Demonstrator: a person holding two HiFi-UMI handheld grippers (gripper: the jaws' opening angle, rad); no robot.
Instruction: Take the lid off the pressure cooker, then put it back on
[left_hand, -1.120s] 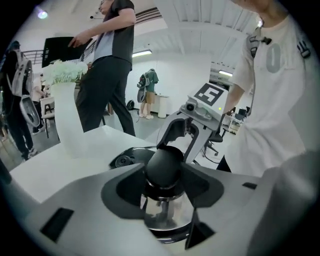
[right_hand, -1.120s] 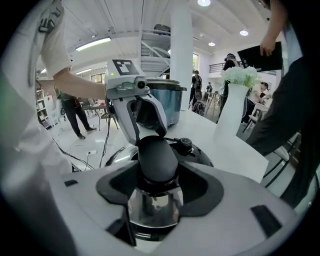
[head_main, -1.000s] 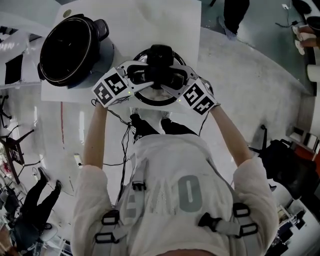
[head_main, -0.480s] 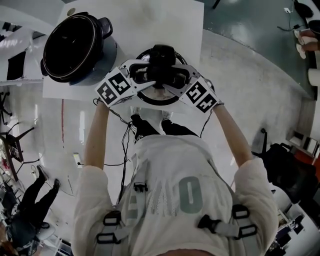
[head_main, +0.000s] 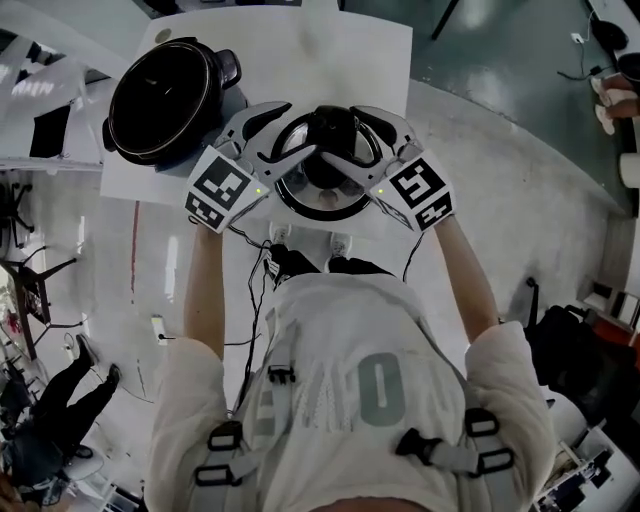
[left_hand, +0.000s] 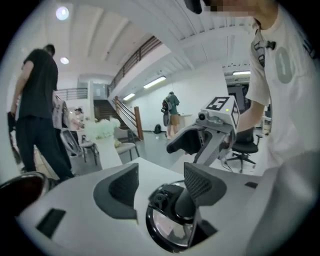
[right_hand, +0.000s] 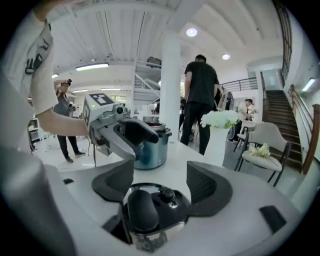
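Lid (head_main: 322, 192) of the pressure cooker lies flat on the table (head_main: 372, 60), just below and between the two tools, which face each other across it. The left gripper (left_hand: 161, 186) has just been opening its jaws. The lid's black handle sits low between them, close to one pad but not pinched, so I judge it let go. The right gripper (right_hand: 161, 184) has just been opening too, and its pads stand clear on either side of the handle and knob. The removal looks done and the lid is set down, so putting it back comes next. That calls for closing both tools on the lid again and carrying it past the left gripper's outer side to the open pot (head_main: 165, 95), then lowering it level onto the rim. The lid rests close to the table edge nearest the tools, with little margin there. The surface beyond the jaws is bare, leaving room for the carry.
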